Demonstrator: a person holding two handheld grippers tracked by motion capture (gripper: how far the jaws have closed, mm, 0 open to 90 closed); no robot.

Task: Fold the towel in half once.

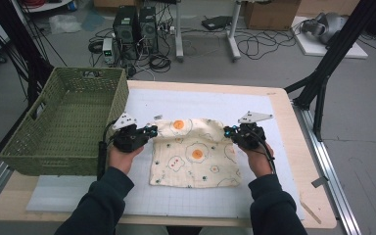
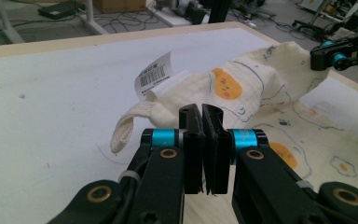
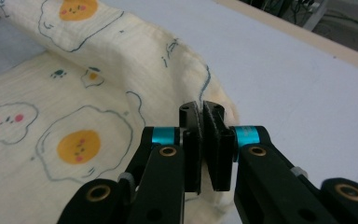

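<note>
**Egg-print cloth pinched at two corners on a white gridded mat**

Left gripper [image 1: 149, 131]: jaws pressed together on the far left corner of the cloth [image 1: 196, 154]; in the left gripper view the fabric rises up out of the closed pads [image 2: 204, 122]. Beside that corner hang a woven loop [image 2: 127, 125] and a white barcode label [image 2: 154, 74].

Right gripper [image 1: 229, 131]: jaws clamped on the far right corner of the cloth; the right gripper view shows the hem caught between the pads [image 3: 204, 119].

Cloth: cream, printed with fried eggs and small paw marks. Its far edge is lifted and folded toward the near side between the two grippers; the near part lies flat on the mat, roughly at the table's middle.

Surface: white mat [image 1: 186, 198] with a faint grid, laid over a light wooden table [image 1: 313, 196]. A green woven basket [image 1: 63, 127] stands at the left end of the table, just beside the left gripper.

Person: two dark sleeves [image 1: 100, 203] enter from the near edge, one hand on each gripper.

Room: grey floor beyond the table, with two dark computer towers [image 1: 136, 27], loose cables [image 1: 254, 46], white desk legs [image 1: 233, 34], a cardboard box [image 1: 270, 13] and a black frame strut [image 1: 330, 61] at the right.
</note>
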